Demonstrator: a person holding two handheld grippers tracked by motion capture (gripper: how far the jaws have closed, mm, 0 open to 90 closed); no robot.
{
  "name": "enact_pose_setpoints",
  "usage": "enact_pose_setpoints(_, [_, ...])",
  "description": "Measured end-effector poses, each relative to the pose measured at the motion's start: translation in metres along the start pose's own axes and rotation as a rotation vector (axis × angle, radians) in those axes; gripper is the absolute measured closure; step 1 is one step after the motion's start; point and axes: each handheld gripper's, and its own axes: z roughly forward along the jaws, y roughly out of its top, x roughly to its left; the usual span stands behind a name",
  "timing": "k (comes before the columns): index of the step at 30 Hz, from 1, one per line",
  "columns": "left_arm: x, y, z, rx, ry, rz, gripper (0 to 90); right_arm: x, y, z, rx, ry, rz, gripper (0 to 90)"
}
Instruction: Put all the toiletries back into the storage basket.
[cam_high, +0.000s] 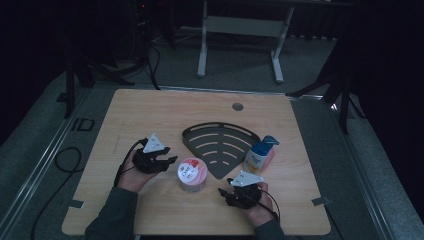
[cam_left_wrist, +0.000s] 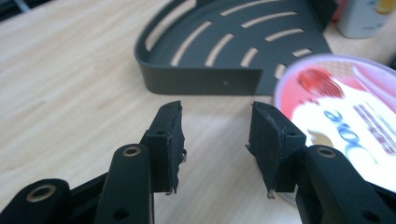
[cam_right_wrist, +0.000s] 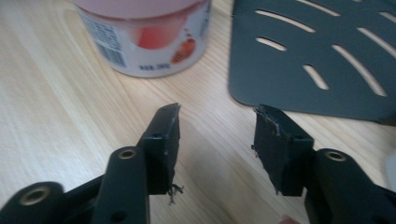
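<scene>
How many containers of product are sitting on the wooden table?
2. A round pink-lidded tub stands near the table's front, between the two grippers. A white bottle with a blue cap stands right of the dark slotted corner shelf, touching its edge. Nothing seems hidden.

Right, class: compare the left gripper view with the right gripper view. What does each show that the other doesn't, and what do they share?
Left gripper view alone: the pink jar's printed lid, the rack's raised rim, and a bottle's base at the top right.
Right gripper view alone: the jar's side label with barcode and the rack's flat pointed end.
Both: the wooden table, the slotted dark rack, the jar, and open black jaws with nothing between them.
</scene>
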Motion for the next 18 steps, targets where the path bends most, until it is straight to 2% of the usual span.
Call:
enact_pose_setpoints(2, [0.0,-0.005,-0.002,-0.003,-0.012,0.008,51.5,0.0,0.003,0.002,0.01,0.004,-0.001,45.6])
enact_pose_setpoints(3, [0.001,-0.01,-0.003,-0.008,-0.044,0.002,50.1,0.0,0.005,0.005,0.018,0.023,-0.005,42.8])
enact_pose_setpoints(4, [0.001,-0.012,-0.004,-0.005,-0.043,0.006,49.4,0.001,0.007,0.006,0.022,0.029,-0.005,41.1])
enact_pose_setpoints(8, [0.0,-0.017,-0.004,-0.006,-0.057,0.007,46.1,0.003,0.011,0.01,0.035,0.047,-0.02,39.8])
enact_pose_setpoints(11, [-0.002,-0.028,-0.005,-0.01,-0.091,-0.007,45.1,0.006,0.015,0.015,0.041,0.069,-0.028,39.6])
enact_pose_setpoints(13, [-0.004,-0.032,-0.005,0.001,-0.1,0.006,43.4,0.006,0.017,0.017,0.037,0.082,-0.035,39.5])
enact_pose_setpoints(18, [-0.008,-0.041,-0.007,-0.003,-0.127,-0.006,41.4,0.003,0.024,0.02,0.007,0.125,-0.039,37.9])
